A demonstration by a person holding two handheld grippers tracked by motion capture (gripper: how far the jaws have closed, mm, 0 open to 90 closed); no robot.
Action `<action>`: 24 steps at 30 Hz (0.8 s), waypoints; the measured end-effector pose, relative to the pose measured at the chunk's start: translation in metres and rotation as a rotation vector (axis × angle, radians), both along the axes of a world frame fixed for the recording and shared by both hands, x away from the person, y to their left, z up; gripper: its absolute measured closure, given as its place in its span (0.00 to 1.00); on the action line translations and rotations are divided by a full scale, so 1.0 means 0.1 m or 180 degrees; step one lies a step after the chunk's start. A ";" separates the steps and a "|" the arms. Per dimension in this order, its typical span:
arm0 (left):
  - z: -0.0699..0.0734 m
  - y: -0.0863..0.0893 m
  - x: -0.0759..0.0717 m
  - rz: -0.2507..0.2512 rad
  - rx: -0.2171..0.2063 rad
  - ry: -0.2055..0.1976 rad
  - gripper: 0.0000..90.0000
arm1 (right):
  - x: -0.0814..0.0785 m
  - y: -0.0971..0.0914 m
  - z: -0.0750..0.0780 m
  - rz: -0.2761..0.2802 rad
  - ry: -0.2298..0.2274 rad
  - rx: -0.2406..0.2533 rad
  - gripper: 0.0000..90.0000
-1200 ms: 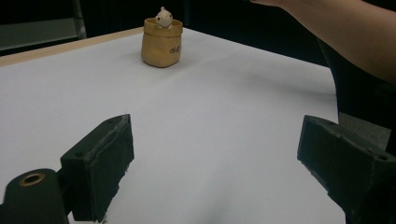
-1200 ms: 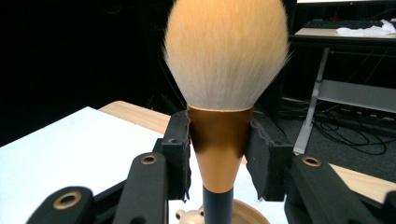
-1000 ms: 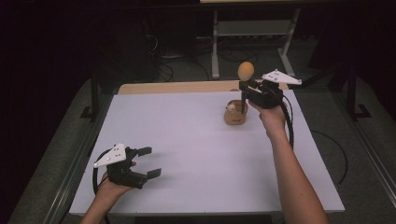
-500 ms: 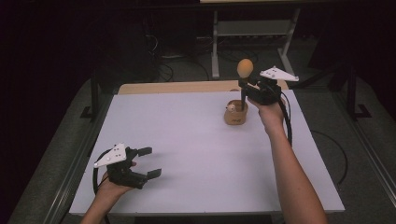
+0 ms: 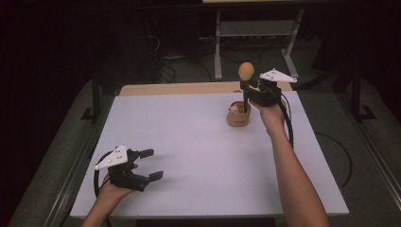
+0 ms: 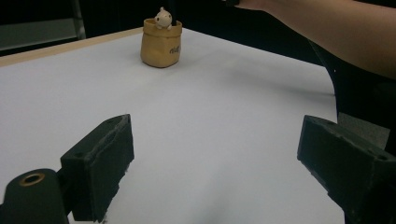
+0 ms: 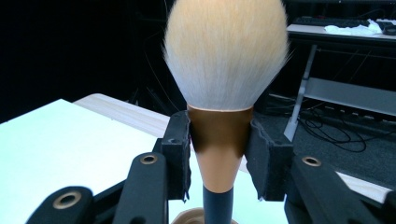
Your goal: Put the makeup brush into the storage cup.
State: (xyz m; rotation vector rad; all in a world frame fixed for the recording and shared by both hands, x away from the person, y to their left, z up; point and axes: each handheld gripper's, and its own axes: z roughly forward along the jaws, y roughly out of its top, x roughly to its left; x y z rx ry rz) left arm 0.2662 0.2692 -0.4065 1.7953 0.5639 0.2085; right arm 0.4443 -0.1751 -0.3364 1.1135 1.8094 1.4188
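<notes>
Little has moved: right gripper (image 7: pixel 219 154) stays clamped on brush (image 7: pixel 224 70) above pot (image 5: pixel 238 115); left gripper (image 5: pixel 150 164) rests agape

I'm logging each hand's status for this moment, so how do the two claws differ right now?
The right claw is shut on the copper collar of a fluffy cream-bristled makeup brush; the left claw stands open with nothing between its jaws. The right one is raised above the small tan sack-shaped holder at the far side of the white table; the left sits low near the table's near edge. Both have black jaws.
</notes>
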 end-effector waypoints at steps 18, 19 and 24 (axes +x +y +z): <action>0.00 0.00 0.00 0.0001 0.0000 0.0004 0.11 | 0.09 0.06 -0.12 0.0001 0.0111 -0.0169 0.68; 0.00 0.00 0.00 0.0001 0.0003 0.0005 0.11 | 0.09 0.06 -0.13 0.0008 0.0125 -0.0181 0.68; 0.00 0.00 0.00 0.0001 -0.0001 0.0006 0.11 | 0.11 0.07 -0.16 0.0022 0.0186 -0.0219 0.68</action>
